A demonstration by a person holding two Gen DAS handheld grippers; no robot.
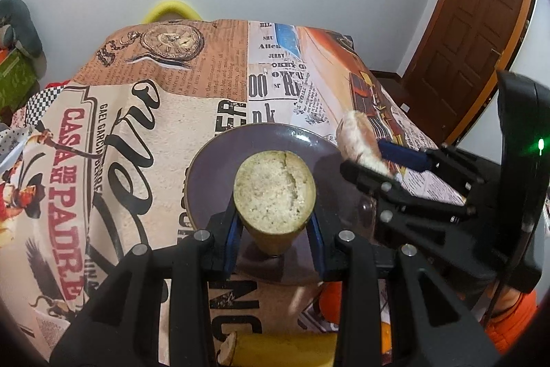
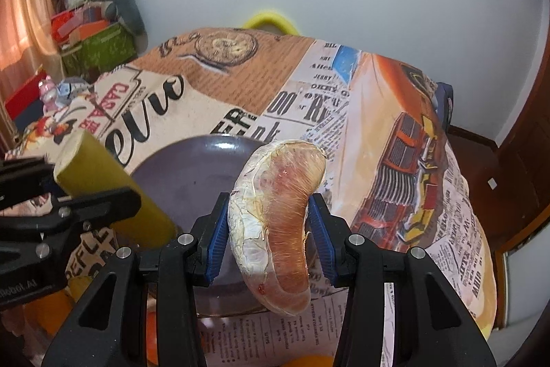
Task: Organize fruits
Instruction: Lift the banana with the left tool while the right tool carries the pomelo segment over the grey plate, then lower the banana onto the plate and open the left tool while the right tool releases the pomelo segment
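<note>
- The left tongs are pinching a cut banana piece over the purple plate on the counter; only this view is showing its pale cut face.
- The right tongs are pinching a plastic-wrapped fruit slice beside that plate; only here is its reddish flesh showing.

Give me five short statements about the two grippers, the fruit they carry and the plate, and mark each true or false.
1. The left gripper holds a cut banana piece. True.
2. The right gripper is empty. False: it is shut on a wrapped fruit wedge.
3. The purple plate already holds fruit. False: it lies bare.
4. Both grippers are over the plate. True.
5. The table is bare wood. False: a printed tablecloth covers it.
</note>
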